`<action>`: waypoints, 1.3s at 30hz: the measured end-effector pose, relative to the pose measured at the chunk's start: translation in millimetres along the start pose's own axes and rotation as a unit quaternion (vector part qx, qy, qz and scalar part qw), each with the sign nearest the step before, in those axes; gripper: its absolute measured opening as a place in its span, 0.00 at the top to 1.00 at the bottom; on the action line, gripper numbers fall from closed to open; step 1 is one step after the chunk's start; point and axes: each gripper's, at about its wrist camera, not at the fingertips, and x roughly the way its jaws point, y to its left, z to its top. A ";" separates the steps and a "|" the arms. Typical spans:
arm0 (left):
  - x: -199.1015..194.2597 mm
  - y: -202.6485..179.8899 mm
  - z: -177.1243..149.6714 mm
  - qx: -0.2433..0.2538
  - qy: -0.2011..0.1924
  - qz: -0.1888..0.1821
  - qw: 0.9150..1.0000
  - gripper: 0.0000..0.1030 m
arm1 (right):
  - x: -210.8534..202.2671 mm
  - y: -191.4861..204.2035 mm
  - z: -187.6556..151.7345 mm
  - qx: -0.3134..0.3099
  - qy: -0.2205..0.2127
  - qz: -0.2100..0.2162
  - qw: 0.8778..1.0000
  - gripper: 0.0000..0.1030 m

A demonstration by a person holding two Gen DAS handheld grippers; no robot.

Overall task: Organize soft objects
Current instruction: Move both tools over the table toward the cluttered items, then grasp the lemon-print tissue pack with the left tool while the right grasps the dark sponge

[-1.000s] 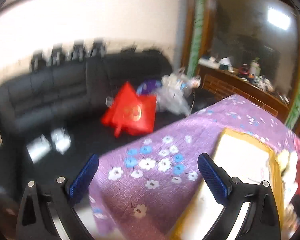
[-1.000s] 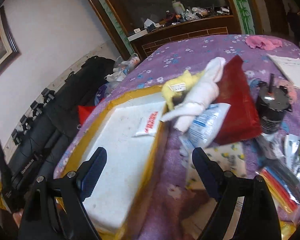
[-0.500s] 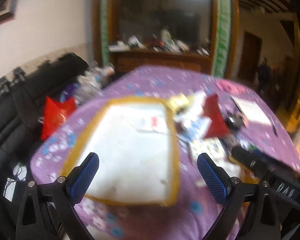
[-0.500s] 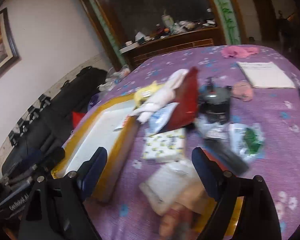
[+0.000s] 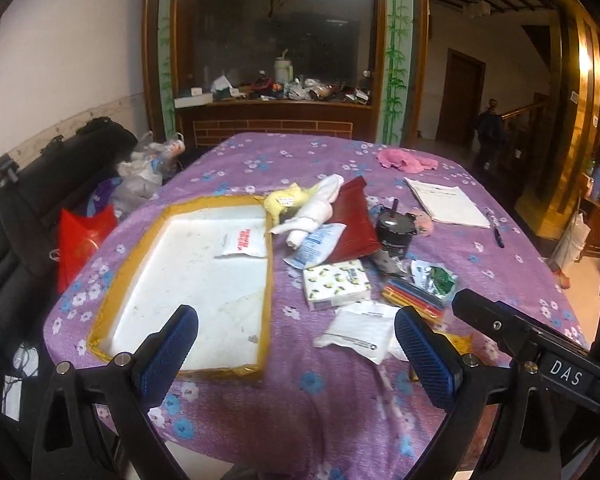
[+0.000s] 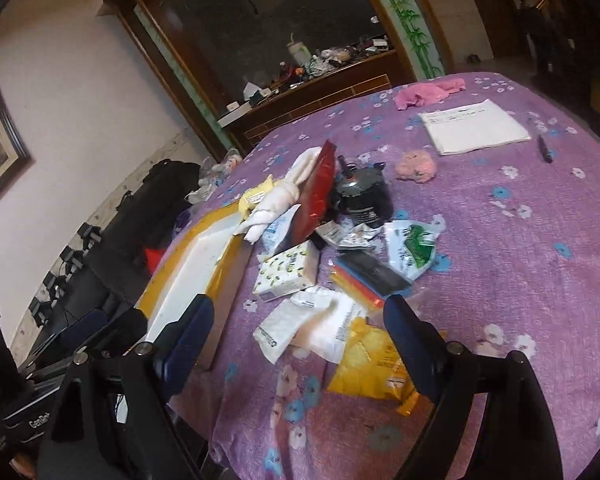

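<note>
Left wrist view: a white rolled cloth [image 5: 314, 210] lies by a yellow soft toy [image 5: 284, 200] at the far corner of the white tray [image 5: 260, 300] on the purple table [image 5: 340, 420]. A pink cloth [image 5: 404, 160] lies far back. The left gripper [image 5: 296, 350] is wide, holding nothing, above the near edge. The right gripper [image 6: 298, 334] is wide too, over a yellow packet [image 6: 368, 364].

left gripper [image 5: 296, 336]: jaws wide apart, holding nothing; right gripper [image 6: 300, 320]: jaws wide apart, holding nothing
</note>
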 end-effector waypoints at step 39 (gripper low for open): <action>173.0 1.2 63.5 -0.021 0.219 -0.085 0.972 0.03 | 101.2 -50.5 29.0 0.017 0.116 -0.016 0.993 0.22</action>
